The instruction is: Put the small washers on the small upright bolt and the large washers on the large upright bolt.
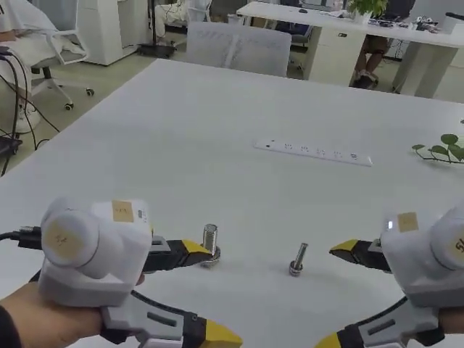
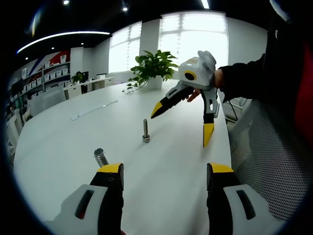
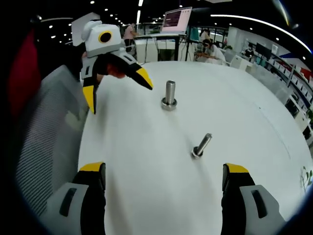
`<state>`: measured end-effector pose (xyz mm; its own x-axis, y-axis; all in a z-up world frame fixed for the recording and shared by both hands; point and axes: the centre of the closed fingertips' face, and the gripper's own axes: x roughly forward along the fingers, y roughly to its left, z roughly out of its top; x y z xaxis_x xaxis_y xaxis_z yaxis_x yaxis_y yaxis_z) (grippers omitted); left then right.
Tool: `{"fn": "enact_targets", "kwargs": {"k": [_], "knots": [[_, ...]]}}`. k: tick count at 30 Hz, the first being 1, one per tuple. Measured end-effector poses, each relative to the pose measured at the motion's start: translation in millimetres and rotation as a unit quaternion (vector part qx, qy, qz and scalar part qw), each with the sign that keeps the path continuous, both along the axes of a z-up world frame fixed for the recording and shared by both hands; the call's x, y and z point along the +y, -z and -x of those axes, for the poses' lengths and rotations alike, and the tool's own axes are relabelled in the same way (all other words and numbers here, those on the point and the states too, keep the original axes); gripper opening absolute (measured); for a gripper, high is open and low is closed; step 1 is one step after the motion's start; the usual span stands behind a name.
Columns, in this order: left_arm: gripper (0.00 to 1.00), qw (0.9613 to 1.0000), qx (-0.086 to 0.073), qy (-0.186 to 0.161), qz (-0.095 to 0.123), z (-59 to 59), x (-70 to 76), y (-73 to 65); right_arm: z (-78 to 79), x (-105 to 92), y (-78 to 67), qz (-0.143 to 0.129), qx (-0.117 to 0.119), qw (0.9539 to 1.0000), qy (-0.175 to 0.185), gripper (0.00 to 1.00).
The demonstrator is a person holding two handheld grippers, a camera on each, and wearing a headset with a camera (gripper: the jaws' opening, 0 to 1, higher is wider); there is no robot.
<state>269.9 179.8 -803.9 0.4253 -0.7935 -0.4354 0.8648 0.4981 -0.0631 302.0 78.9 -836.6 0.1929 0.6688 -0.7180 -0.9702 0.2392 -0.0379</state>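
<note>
Large bolt [image 1: 209, 238]: upright on the white table [image 1: 181, 145], with a wider ring at its foot; washer or bolt head, cannot tell
Small bolt [image 1: 298, 259]: near the large bolt, to its right in the head view, leaning
Left gripper [image 1: 217, 293]: jaws spread wide with nothing between them; upper tip just beside the large bolt's foot, contact unclear
Right gripper [image 1: 326, 296]: jaws apart, holding nothing, on the small bolt's far side from the large bolt
Power strip [image 1: 313, 153]: flat, well behind the large bolt
Plant [image 1: 442, 148]: far right of the large bolt, at the table's edge
Chair [image 1: 239, 47]: well beyond the large bolt, past the table's far edge
</note>
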Motion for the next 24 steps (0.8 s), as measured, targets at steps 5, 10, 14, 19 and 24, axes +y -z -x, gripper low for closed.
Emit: {"fn": "enact_targets", "kwargs": {"k": [5,10,14,19,24], "knots": [[0.70,1.0000,-0.001,-0.007,0.002,-0.4,4.4,-2.8,7.7,-1.7,-5.8,-0.012,-0.004,0.9999,0.008,1.00],[0.71,0.9999,0.000,-0.012,0.001,0.8,8.9,-4.4,14.2,-3.7,-9.7,-0.023,-0.006,0.9995,0.019,1.00],[0.71,0.9999,-0.002,-0.017,0.000,1.7,12.5,-7.6,22.1,-4.9,-14.2,-0.032,-0.012,0.9991,0.026,1.00],[0.72,0.9997,-0.001,-0.024,0.001,3.5,18.4,-10.6,28.8,-8.4,-16.8,-0.041,-0.015,0.9984,0.036,1.00],[0.73,0.9995,0.001,-0.030,-0.001,8.9,25.1,-10.5,36.2,-9.9,-21.1,-0.052,-0.018,0.9974,0.046,1.00]]}}
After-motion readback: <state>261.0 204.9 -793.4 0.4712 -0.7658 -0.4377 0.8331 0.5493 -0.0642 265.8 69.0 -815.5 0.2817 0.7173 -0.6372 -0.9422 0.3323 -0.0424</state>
